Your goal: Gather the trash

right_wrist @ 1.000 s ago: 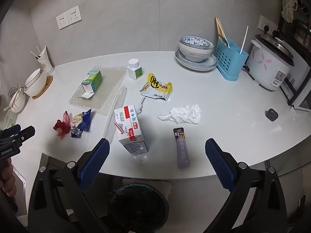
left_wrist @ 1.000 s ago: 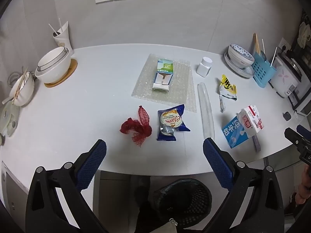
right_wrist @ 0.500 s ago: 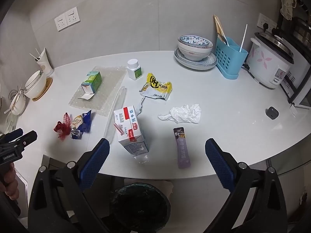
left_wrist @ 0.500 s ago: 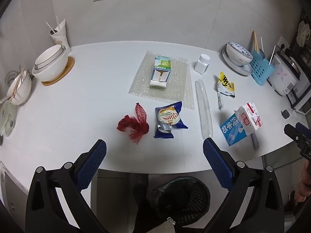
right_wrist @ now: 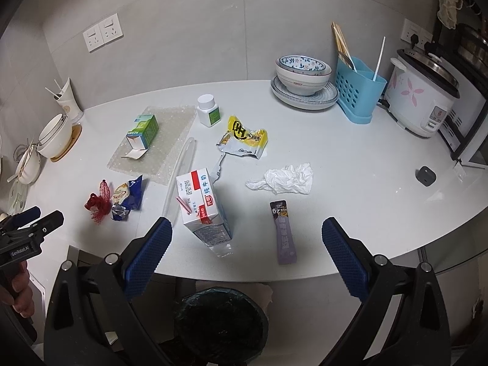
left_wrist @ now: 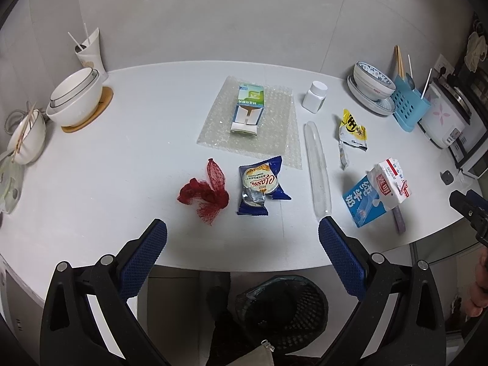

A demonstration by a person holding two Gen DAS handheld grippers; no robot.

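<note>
Trash lies on the white table: a red net bag, a blue cookie wrapper, a green carton on bubble wrap, a clear tube, a yellow wrapper, a milk carton, a crumpled tissue and a purple sachet. A black mesh bin stands under the table's front edge. My left gripper is open and empty, in front of the net bag. My right gripper is open and empty, between the milk carton and the sachet.
White bowls and a cup with straws stand at the back left. A pill bottle, stacked dishes, a blue utensil holder and a rice cooker stand at the back right.
Both grippers have drawn back and up a little from the table, so the trash appears slightly farther away. Both stay open and empty.
</note>
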